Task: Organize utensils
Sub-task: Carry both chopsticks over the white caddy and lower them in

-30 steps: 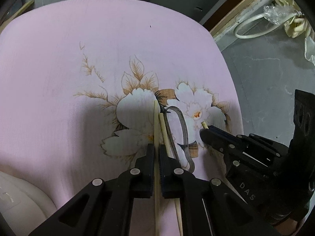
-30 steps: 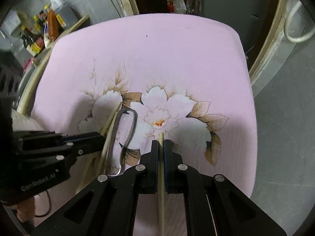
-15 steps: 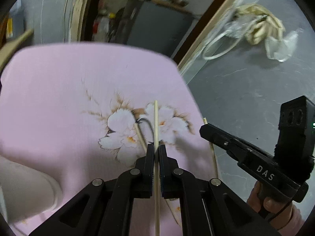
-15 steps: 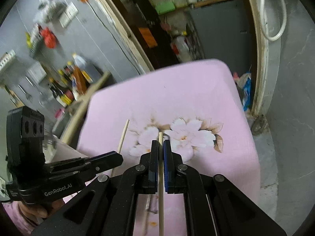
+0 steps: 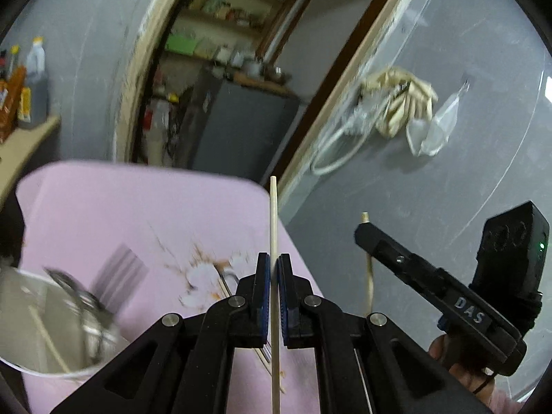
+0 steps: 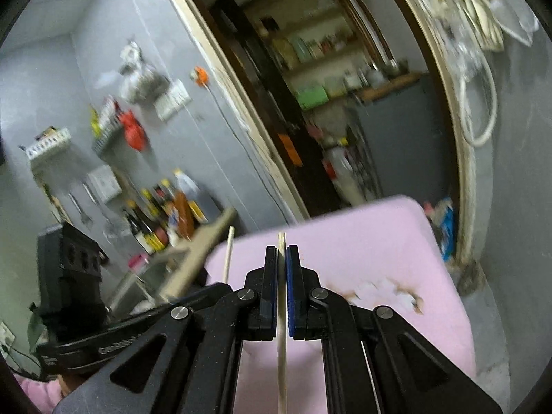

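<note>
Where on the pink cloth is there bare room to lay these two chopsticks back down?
The far part of the pink cloth, between its far edge and the flower print, is bare. Crowded: chopsticks lie on the print, and a white container occupies the near left corner.

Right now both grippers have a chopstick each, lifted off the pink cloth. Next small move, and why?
Probably carry the left gripper toward the white container at lower left and tip its chopstick in. That container already holds utensils, both grippers are shut on chopsticks clear of the pink cloth, and the left is nearer.
</note>
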Action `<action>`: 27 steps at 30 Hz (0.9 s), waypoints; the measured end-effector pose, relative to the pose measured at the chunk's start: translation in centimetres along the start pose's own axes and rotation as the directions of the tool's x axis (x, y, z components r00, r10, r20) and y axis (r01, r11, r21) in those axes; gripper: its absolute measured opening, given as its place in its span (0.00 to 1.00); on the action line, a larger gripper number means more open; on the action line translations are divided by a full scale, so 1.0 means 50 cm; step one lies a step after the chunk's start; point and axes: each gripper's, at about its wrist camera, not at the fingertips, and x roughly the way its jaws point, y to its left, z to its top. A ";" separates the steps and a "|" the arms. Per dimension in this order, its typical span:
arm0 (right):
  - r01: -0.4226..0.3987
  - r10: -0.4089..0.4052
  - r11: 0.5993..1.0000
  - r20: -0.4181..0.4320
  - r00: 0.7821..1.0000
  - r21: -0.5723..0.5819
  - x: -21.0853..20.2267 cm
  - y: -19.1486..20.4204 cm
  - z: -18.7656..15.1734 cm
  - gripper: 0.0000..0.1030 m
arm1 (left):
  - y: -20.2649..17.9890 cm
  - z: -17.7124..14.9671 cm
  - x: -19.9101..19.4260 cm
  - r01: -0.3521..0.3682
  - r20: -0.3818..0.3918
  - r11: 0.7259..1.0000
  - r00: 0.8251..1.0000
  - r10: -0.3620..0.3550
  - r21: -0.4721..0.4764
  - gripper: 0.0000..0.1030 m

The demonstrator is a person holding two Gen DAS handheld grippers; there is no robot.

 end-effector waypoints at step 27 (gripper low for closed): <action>-0.147 0.180 0.983 0.411 0.893 -0.112 0.111 0.342 -0.015 0.04 | 0.325 0.107 -0.281 -0.122 0.464 0.981 0.867 0.180 -0.151 0.05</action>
